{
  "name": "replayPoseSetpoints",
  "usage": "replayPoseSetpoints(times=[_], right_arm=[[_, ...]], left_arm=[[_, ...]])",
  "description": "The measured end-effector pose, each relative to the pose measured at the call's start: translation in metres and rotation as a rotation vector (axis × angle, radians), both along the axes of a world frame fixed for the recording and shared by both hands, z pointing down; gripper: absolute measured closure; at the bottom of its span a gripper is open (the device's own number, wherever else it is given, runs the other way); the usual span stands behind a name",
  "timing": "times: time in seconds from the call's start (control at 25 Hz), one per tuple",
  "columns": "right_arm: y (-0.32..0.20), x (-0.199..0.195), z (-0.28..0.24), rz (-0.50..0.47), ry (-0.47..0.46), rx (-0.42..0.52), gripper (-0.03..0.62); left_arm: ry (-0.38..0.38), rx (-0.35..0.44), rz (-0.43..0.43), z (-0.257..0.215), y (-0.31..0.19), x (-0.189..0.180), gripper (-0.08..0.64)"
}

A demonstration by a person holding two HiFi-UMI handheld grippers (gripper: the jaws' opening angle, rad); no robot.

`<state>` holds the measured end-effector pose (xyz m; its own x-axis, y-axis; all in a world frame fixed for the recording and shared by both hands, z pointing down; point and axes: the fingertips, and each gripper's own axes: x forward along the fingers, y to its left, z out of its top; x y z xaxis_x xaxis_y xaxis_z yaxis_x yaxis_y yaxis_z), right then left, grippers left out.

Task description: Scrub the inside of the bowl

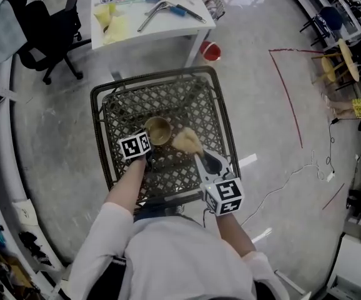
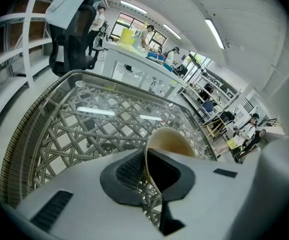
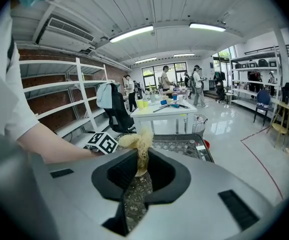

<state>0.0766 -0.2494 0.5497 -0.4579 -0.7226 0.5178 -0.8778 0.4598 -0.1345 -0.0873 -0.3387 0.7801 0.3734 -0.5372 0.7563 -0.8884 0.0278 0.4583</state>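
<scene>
A tan bowl (image 1: 158,130) stands on the glass top of a woven wicker table (image 1: 121,102). My left gripper (image 1: 147,139) is shut on the bowl's near rim; in the left gripper view the thin wall of the bowl (image 2: 170,142) runs between the jaws of the left gripper (image 2: 147,169). My right gripper (image 1: 197,153) is shut on a pale yellow fibrous scrubber (image 1: 187,140), held just right of the bowl and outside it. In the right gripper view the scrubber (image 3: 137,145) sticks up from between the jaws of the right gripper (image 3: 140,166).
A white table (image 1: 162,22) with tools and cups stands beyond the wicker table. A black office chair (image 1: 49,30) is at the far left, a red object (image 1: 210,50) by the white table's leg. Cables (image 1: 293,174) and red floor tape (image 1: 290,99) lie to the right.
</scene>
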Motion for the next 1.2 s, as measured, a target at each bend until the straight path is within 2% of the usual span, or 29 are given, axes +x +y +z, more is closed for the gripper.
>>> replayPoseSetpoints(times=[0.4, 0.48, 0.52, 0.88, 1.0, 1.2], right_arm=[[0.001, -0.011, -0.001, -0.022, -0.015, 0.011, 0.523], [0.001, -0.014, -0.003, -0.028, -0.018, 0.015, 0.523], [0.001, -0.014, -0.004, -0.030, -0.019, 0.017, 0.523], [0.007, -0.012, -0.013, -0.030, -0.022, 0.037, 0.523], [0.007, -0.012, -0.017, -0.030, -0.028, 0.053, 0.523], [0.011, -0.010, -0.026, -0.034, -0.039, 0.086, 0.523]], left_arm=[[0.058, 0.015, -0.002, -0.005, 0.001, 0.002, 0.511], [0.075, 0.006, -0.011, -0.006, 0.003, 0.001, 0.400], [0.077, 0.004, -0.013, -0.007, 0.004, 0.000, 0.399], [0.026, 0.045, -0.028, -0.024, 0.007, -0.013, 0.407], [-0.003, 0.099, -0.024, -0.041, 0.006, -0.019, 0.486], [-0.005, 0.217, 0.001, -0.081, 0.012, -0.017, 0.511]])
